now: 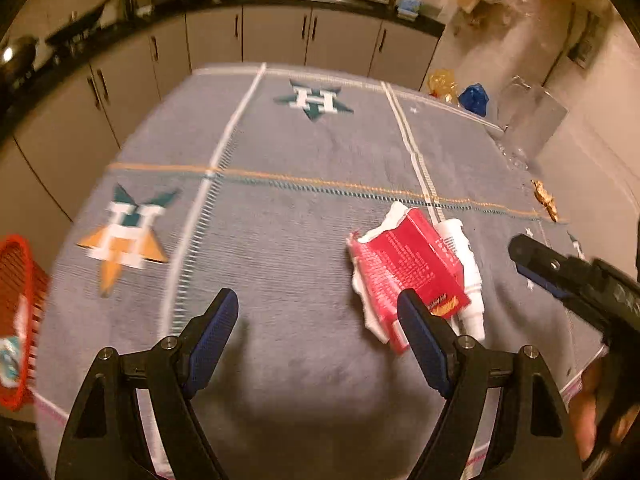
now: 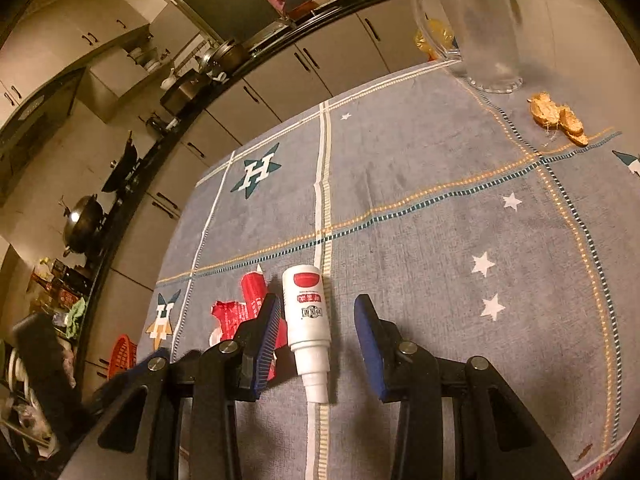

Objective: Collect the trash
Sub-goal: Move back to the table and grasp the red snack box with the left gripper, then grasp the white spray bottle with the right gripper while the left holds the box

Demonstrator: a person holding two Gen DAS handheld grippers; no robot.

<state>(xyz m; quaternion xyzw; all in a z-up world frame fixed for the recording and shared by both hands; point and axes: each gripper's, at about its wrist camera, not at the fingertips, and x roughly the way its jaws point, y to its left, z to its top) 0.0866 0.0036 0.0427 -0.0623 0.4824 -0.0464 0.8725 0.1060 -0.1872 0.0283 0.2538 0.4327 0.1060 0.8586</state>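
A torn red carton (image 1: 408,268) lies on the grey tablecloth (image 1: 280,216), with a white tube-shaped bottle (image 1: 464,272) right beside it. My left gripper (image 1: 320,320) is open and empty; its right finger overlaps the carton's near end. My right gripper (image 2: 316,324) is open, and the white bottle (image 2: 306,312) lies between its fingers, the red carton (image 2: 240,308) just left of them. The right gripper also shows in the left wrist view (image 1: 532,264) to the right of the bottle. A piece of orange peel (image 2: 560,116) lies at the far right of the cloth.
A red mesh basket (image 1: 20,300) holding some trash sits off the table's left edge. A clear glass pitcher (image 2: 476,24) stands at the far right corner, with yellow and blue bags (image 1: 460,90) behind it. Kitchen cabinets and a loaded counter run behind.
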